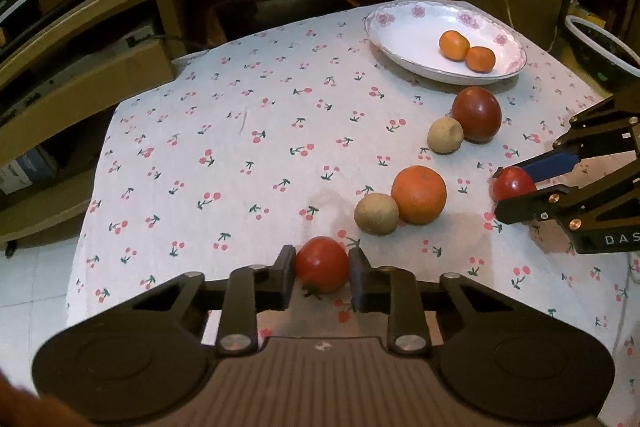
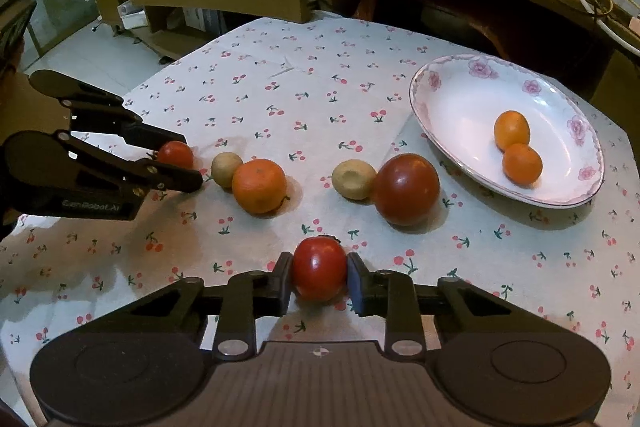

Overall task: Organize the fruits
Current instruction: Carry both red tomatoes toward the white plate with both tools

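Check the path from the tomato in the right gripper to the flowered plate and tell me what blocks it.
The big dark red fruit and the tan one beside it lie near the path from the right gripper's tomato to the plate; lifted, nothing visible blocks it.

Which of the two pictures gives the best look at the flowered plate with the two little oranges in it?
The right wrist view: the flowered plate lies close and large, its whole rim and pink flowers plain, both small oranges clear. In the left wrist view the plate sits farther off, smaller and flatter, though whole, with the oranges visible.
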Motion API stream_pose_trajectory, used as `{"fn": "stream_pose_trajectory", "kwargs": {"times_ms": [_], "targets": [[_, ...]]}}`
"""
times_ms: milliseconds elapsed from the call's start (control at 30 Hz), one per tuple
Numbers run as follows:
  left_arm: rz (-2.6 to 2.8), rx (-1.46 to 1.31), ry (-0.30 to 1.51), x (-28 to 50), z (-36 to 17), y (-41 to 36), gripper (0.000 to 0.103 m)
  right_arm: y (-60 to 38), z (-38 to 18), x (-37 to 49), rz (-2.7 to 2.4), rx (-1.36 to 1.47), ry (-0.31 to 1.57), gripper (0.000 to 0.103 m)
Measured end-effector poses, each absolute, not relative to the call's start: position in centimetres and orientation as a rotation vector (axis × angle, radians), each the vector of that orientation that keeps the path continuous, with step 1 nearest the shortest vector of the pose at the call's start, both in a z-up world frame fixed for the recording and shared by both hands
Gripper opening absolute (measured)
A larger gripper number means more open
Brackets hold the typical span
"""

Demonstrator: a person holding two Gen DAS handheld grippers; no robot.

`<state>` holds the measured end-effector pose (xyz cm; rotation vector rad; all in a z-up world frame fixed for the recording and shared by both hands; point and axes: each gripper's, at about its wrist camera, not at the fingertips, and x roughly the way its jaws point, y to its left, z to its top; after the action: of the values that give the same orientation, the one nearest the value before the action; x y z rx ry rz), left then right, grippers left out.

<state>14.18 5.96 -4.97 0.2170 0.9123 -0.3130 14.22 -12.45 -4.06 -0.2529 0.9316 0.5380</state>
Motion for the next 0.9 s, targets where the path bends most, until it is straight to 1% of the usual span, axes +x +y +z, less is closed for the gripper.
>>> {"fn": "stream_pose_trajectory", "kwargs": {"times_ms": [533, 667, 900], "targets": [[-0.249, 0.219, 0.907, 12.9, -5.2, 4.0, 0.034, -12.2, -4.1, 13.7, 0.509, -0.279, 0.93, 0.028], [-0.234, 0.264, 0.893, 12.4, -5.1, 3.0, 0.033, -12.5, -4.0, 13.1, 0.5, -0.275, 0.934, 0.028], [-0.232, 0.27, 0.896, 11.7, -4.6, 1.7, 0.032, -14.6, -2.1, 11.1, 0.406, -0.231, 0.916, 0.027]]}}
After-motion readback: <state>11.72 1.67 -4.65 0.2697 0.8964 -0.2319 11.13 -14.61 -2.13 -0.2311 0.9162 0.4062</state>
